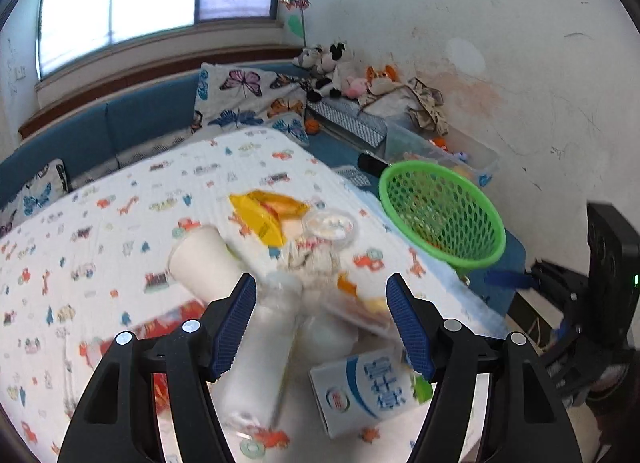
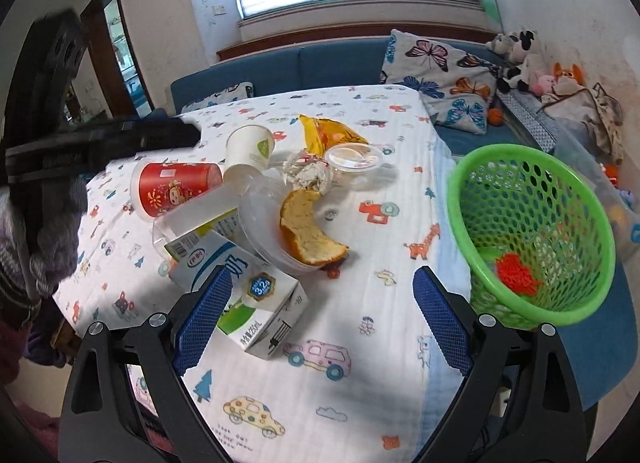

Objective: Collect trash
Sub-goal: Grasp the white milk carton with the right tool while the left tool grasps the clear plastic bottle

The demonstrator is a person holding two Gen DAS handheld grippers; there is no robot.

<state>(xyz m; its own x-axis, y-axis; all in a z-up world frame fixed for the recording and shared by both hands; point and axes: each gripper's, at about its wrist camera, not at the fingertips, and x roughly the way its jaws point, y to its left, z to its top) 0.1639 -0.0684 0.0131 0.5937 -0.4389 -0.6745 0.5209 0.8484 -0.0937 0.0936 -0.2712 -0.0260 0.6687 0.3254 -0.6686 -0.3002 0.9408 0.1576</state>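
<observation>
Trash lies heaped on the patterned tablecloth (image 2: 360, 403): a milk carton (image 2: 240, 295), a red cup (image 2: 176, 189) on its side, a white paper cup (image 2: 250, 149), a clear tub holding orange peel (image 2: 308, 231), crumpled paper (image 2: 308, 175), a lidded clear cup (image 2: 352, 157) and a yellow wrapper (image 2: 328, 131). A green mesh basket (image 2: 532, 231) stands at the table's right edge. My right gripper (image 2: 322, 295) is open and empty, beside the carton. My left gripper (image 1: 322, 323) is open, over a clear plastic bottle (image 1: 256, 359) and the carton (image 1: 368, 387).
A blue sofa (image 2: 320, 59) with butterfly pillows (image 2: 440, 75) runs behind the table under a window. Soft toys (image 2: 524, 59) and a clear storage bin (image 1: 440, 147) line the right wall. The table's right edge drops off past the basket (image 1: 444, 211).
</observation>
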